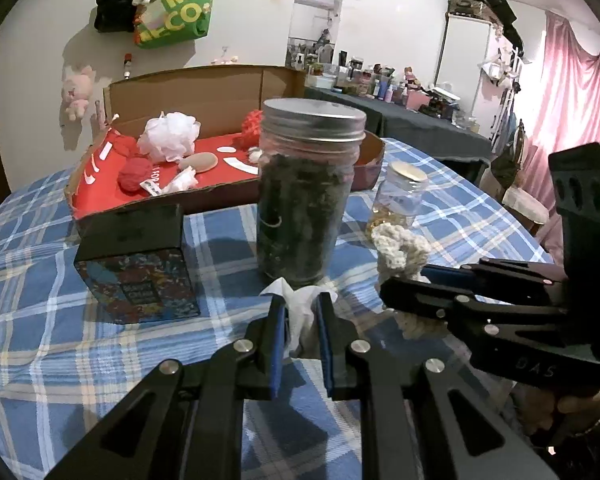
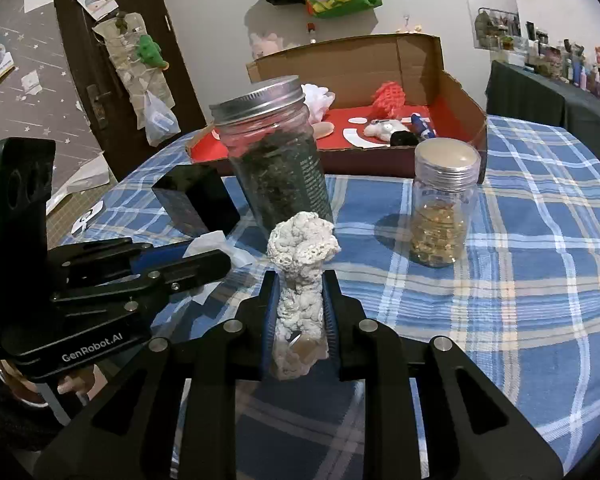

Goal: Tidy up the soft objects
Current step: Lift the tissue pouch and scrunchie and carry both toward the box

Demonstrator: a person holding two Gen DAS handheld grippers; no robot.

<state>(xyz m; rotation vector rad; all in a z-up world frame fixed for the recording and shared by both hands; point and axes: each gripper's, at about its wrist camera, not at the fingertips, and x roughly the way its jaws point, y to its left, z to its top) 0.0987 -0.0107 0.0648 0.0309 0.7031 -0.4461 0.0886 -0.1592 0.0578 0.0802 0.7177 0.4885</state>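
My left gripper (image 1: 300, 308) is shut on a crumpled white tissue (image 1: 302, 312), just in front of the tall jar of dark leaves (image 1: 304, 204). My right gripper (image 2: 299, 280) is shut on a cream crocheted piece (image 2: 302, 256) and holds it above the checked tablecloth; that piece also shows in the left wrist view (image 1: 400, 248). The cardboard box (image 1: 204, 96) with a red lining stands behind, holding a white bath pouf (image 1: 168, 136), red yarn balls (image 1: 134, 174), a red mesh pouf (image 2: 388, 96) and other small soft items.
A dark patterned box (image 1: 140, 268) stands left of the tall jar. A small jar of yellow capsules (image 2: 442, 204) stands to the right. The blue checked table (image 2: 540, 280) has bare cloth at the right. A cluttered shelf and a pink curtain lie beyond.
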